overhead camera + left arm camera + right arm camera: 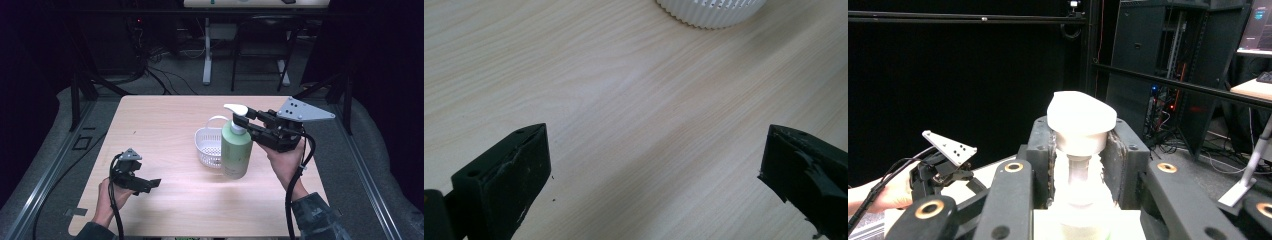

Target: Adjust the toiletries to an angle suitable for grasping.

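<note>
A pale green pump bottle with a white pump head stands upright at the middle right of the table, touching a small white ribbed basket. My right gripper is shut on the bottle's neck just under the pump head; in the right gripper view its black jaws press the white neck from both sides. My left gripper rests low at the table's front left, open, with bare wood between its jaws. The basket's rim shows at the top of the left gripper view.
The light wooden table has dark rails and cables around it. Table legs and a chair frame stand behind the far edge. In the right gripper view the other hand and its gripper show at the lower left.
</note>
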Available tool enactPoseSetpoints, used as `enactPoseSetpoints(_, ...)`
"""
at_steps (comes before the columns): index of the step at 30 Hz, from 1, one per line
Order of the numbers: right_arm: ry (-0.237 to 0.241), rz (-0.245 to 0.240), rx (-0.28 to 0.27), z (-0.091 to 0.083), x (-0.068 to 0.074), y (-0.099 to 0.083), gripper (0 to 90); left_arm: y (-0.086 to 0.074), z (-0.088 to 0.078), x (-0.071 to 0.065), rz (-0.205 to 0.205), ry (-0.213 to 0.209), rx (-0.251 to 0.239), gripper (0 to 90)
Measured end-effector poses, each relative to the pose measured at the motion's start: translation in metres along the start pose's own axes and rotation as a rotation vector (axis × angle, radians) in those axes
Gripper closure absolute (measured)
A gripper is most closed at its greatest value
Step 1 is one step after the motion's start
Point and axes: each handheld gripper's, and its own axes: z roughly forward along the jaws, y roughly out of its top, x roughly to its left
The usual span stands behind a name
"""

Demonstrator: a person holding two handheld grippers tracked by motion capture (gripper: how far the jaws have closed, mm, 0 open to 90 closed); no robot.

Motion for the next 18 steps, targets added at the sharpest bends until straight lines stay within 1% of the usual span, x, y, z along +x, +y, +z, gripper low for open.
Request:
enactPoseSetpoints(9,-0.004,-0.004,0.003,0.002,-0.003,0.006,67.6,0.000,0.001,0.000,0.001,-0.001,0.003,0.0)
enactPoseSetpoints(13,-0.006,-0.006,0.002,0.004,-0.004,0.010,67.7,0.000,0.001,0.000,0.006,-0.004,0.014,0.0)
enactPoseSetpoints(18,-0.009,-0.017,-0.004,0.005,-0.006,0.015,67.7,0.000,0.002,0.000,0.006,-0.004,0.014,0.0)
